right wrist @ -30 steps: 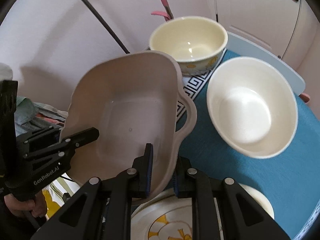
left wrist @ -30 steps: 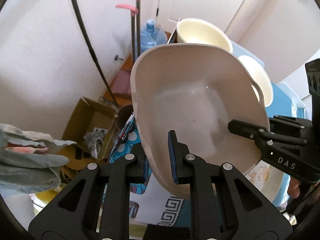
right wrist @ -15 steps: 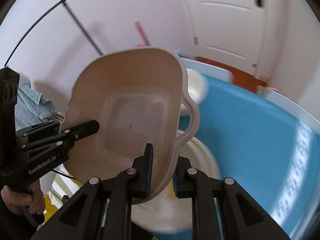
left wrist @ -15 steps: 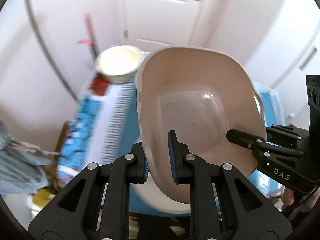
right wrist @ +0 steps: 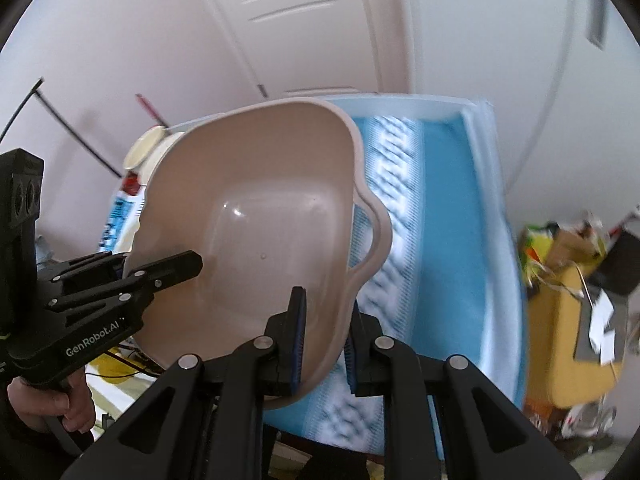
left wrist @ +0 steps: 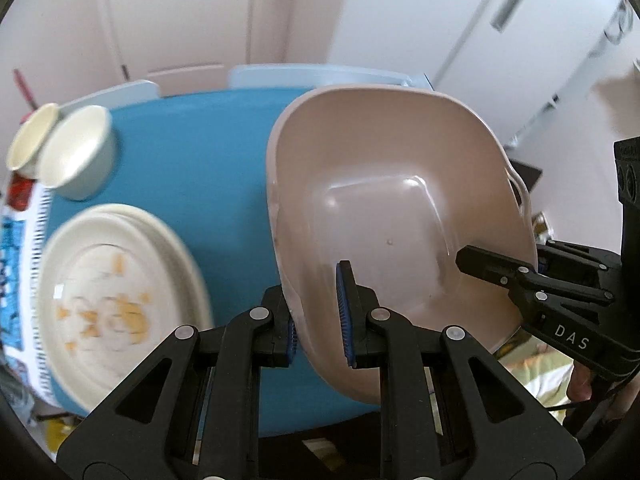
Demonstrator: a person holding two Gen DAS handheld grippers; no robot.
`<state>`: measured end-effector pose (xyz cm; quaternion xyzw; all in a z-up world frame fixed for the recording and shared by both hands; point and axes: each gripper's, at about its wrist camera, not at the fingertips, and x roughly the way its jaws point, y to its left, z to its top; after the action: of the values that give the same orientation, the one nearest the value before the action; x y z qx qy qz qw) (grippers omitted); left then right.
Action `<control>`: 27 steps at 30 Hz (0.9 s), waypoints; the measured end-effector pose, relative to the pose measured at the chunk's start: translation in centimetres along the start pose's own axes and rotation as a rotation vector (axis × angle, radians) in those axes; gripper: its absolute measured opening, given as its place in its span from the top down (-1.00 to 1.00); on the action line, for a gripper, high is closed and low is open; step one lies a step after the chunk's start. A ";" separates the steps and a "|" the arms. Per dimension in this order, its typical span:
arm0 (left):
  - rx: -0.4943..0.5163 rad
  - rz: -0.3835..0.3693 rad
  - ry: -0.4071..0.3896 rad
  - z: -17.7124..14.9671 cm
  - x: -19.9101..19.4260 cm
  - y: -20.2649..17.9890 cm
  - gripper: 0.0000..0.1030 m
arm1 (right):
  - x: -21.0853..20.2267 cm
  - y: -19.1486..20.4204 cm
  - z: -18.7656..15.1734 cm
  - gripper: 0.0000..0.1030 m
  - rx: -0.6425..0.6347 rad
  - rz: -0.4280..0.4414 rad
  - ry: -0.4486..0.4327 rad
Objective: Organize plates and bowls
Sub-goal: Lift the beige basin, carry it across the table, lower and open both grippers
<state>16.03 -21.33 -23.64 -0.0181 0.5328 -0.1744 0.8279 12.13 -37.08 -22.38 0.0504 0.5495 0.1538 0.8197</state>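
A beige plastic basin [left wrist: 392,208] with side handles is held in the air over the blue table [left wrist: 200,152], tilted. My left gripper [left wrist: 320,320] is shut on its left rim. My right gripper [right wrist: 324,344] is shut on its right rim, close to a handle [right wrist: 372,232]. In the left wrist view a stack of cream plates [left wrist: 108,296] with a yellow pattern lies at the table's left, and two cream bowls [left wrist: 76,156] stand at the far left. The basin [right wrist: 248,248] hides most of the table in the right wrist view.
A patterned blue-and-white cloth [right wrist: 400,216] covers the table's right part. White doors and walls [left wrist: 176,20] stand behind the table. A yellow surface with clutter [right wrist: 568,308] lies off the table's right side. A light blue chair back [left wrist: 312,76] stands behind the table.
Both grippers have swung to the right with the basin still gripped. The bowls and plates have slid to the left of the views, and the table's right side has come into sight.
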 end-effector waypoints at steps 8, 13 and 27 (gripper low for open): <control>0.048 -0.002 0.084 -1.7 5.5 -1.8 0.72 | 3.0 -4.0 -3.8 0.70 0.062 -0.011 0.038; 0.051 0.006 0.104 -2.1 6.8 -1.6 0.72 | 3.8 -4.4 -4.6 0.70 0.084 0.009 0.052; 0.094 0.056 0.123 -1.9 7.8 -2.9 -0.21 | 4.4 -5.6 -4.7 0.19 0.161 0.048 0.055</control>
<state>16.43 -26.16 -30.70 0.0464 0.5741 -0.1769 0.7981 10.48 -41.44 -29.50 0.1252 0.5809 0.1300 0.7937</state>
